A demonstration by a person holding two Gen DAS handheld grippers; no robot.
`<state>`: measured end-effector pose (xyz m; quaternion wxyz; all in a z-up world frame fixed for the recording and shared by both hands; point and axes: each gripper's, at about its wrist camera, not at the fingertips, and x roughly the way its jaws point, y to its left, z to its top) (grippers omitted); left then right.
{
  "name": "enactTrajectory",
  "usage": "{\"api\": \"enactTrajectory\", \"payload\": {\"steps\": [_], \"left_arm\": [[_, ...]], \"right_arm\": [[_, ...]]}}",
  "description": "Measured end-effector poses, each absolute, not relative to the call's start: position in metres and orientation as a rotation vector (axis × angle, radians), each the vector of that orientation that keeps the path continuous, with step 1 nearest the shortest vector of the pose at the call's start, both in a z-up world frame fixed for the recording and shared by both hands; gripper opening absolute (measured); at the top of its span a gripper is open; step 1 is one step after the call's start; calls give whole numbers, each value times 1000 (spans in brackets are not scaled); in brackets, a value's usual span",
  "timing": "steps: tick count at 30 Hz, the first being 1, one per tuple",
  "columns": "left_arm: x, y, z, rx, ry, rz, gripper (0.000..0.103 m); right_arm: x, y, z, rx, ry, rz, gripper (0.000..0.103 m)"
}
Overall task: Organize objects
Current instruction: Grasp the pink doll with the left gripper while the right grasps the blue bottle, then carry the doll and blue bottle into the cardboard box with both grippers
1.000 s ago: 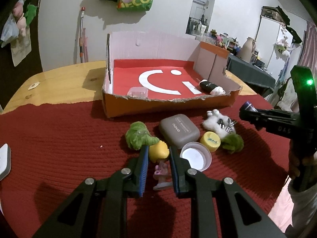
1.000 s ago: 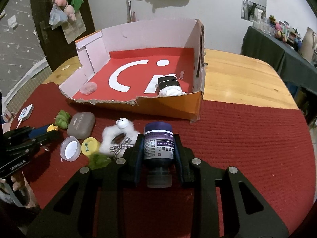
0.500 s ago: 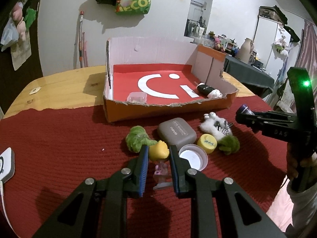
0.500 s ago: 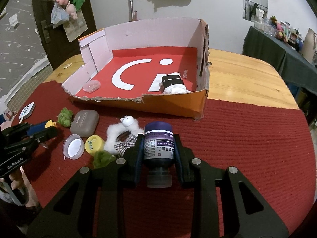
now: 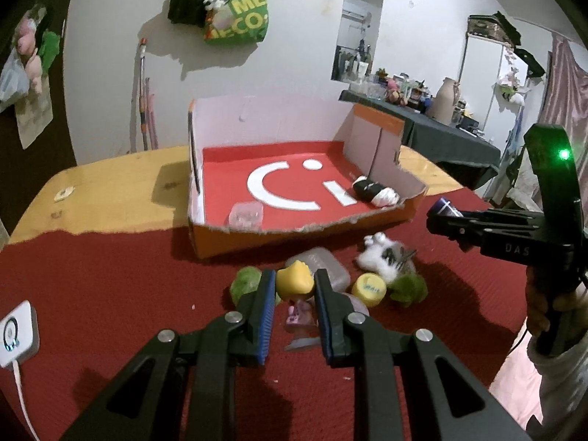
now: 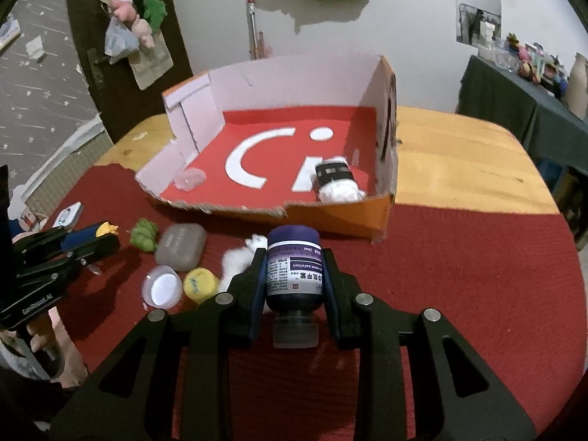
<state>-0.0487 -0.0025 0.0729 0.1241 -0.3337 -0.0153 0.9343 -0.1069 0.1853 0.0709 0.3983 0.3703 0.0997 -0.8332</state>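
Nearest, the left gripper (image 5: 294, 286) pinches a small yellow-haired figurine (image 5: 296, 284) between its fingers, and the right gripper (image 6: 294, 268) clamps a dark purple bottle (image 6: 294, 268), both lifted above the red cloth (image 6: 459, 275) on the worktop. Just beyond, a grey case (image 6: 180, 246), yellow cap (image 6: 200, 284), white lid (image 6: 163, 288) and plush toys wait loose. At the far edge, the cardboard box (image 6: 330, 217) holds only two items, so most sorting remains.

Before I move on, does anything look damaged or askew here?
Yes: the cardboard box has a ragged, torn front edge, with that wall mostly ripped away. The purple-capped bottle sits neck-backward in the right claw.
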Motion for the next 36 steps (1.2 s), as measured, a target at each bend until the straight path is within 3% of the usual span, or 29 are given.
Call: {"api": "enactTrajectory", "payload": {"steps": [15,36], "left_arm": [[-112,16,107,-982,2,2621,22],[-201,36,59,-1296,33,2480,22]], "right_arm": [[-144,135,105,942,180,-1994,26],[-197,77,50,1208,243,-1959,26]]}}
